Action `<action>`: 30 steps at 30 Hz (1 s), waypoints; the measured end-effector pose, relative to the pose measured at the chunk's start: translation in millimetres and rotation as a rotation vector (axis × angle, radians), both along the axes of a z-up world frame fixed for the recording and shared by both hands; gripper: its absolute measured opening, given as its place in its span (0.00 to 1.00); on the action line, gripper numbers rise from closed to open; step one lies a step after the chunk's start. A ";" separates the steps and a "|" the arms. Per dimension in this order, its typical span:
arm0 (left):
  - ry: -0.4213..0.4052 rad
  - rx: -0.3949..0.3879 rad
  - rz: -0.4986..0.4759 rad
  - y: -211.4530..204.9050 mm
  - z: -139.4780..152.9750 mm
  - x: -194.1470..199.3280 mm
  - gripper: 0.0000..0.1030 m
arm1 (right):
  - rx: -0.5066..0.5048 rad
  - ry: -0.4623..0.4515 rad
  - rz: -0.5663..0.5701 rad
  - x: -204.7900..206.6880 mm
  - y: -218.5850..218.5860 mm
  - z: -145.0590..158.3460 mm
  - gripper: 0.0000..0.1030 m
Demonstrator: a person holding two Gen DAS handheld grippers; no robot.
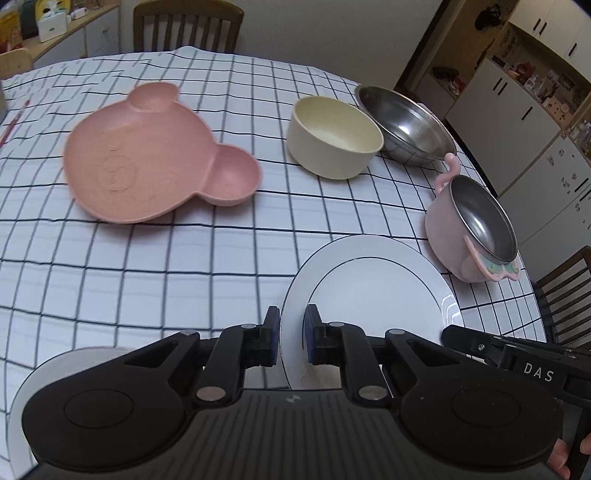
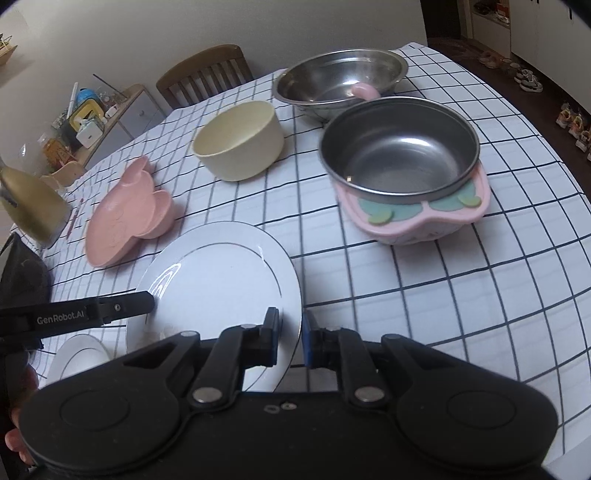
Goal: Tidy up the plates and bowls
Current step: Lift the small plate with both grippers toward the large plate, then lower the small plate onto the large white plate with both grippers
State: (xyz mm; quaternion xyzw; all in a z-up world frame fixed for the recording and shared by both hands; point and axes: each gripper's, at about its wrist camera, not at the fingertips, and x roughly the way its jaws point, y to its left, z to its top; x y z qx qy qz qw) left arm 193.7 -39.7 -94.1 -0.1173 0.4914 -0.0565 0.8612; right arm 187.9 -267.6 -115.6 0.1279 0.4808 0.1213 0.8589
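A large white plate is held above the checked tablecloth by both grippers. My left gripper is shut on its left rim. My right gripper is shut on its right rim; the plate shows in the right wrist view too. A smaller white plate lies below it near the table's front edge. A pink bear-shaped plate, a cream bowl, a large steel bowl and a pink steel-lined bowl stand farther back.
The table has a white cloth with a dark grid. Wooden chairs stand at the far side and at the right. A gold-coloured object stands at the table's left end.
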 end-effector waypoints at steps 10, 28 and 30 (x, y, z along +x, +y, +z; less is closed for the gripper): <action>-0.007 0.001 0.075 50.9 11.2 -53.4 0.12 | 0.017 -0.012 0.064 -29.3 48.3 9.5 0.12; 0.026 -0.010 0.164 124.9 -1.1 -125.5 0.12 | 0.007 -0.001 0.167 -73.5 127.1 3.6 0.11; 0.031 -0.011 0.167 129.5 -4.1 -129.0 0.12 | 0.004 0.002 0.173 -77.1 133.0 2.0 0.11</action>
